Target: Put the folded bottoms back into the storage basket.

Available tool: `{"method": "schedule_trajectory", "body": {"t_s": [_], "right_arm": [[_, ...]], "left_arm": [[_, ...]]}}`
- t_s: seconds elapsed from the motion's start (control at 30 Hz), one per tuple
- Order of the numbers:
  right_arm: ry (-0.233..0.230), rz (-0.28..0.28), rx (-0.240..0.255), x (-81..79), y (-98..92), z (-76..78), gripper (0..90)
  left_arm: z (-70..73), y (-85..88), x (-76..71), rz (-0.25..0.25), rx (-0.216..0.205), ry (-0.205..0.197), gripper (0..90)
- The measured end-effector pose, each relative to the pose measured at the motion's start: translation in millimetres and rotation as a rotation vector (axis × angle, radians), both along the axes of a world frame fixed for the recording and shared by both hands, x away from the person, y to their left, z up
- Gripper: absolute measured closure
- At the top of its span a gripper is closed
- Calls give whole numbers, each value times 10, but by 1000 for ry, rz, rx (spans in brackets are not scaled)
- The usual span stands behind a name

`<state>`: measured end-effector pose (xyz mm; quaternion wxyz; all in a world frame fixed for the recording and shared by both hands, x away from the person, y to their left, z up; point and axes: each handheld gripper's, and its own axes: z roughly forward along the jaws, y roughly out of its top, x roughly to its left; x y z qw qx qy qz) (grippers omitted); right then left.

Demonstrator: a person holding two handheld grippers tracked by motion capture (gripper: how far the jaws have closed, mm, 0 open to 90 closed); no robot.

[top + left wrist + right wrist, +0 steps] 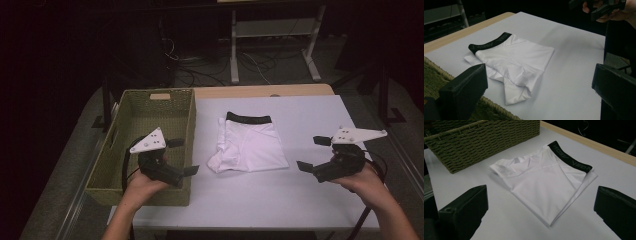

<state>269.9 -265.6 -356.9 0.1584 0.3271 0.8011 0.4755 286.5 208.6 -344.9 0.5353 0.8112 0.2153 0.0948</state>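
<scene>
On the bench [310,200], we see one folded white underwear [250,145] with black waistband, one woven basket [107,175], left gripper [182,156] and right gripper [313,153] wide, empty.

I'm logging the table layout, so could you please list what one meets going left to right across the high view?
Woven basket → left claw → folded white shorts → right claw.
</scene>
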Motion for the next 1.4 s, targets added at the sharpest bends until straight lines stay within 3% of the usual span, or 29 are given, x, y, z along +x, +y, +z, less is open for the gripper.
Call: {"method": "schedule_trajectory", "body": {"t_s": [0.57,1.4], "right_arm": [[-4,-8,6,-21,-41,-12,0],[26,-18,9,0,-21,-260,0]], "left_arm": [[2,10,-10,-6,-8,-7,6],[1,21,-11,-19,-21,-10,5]]}}
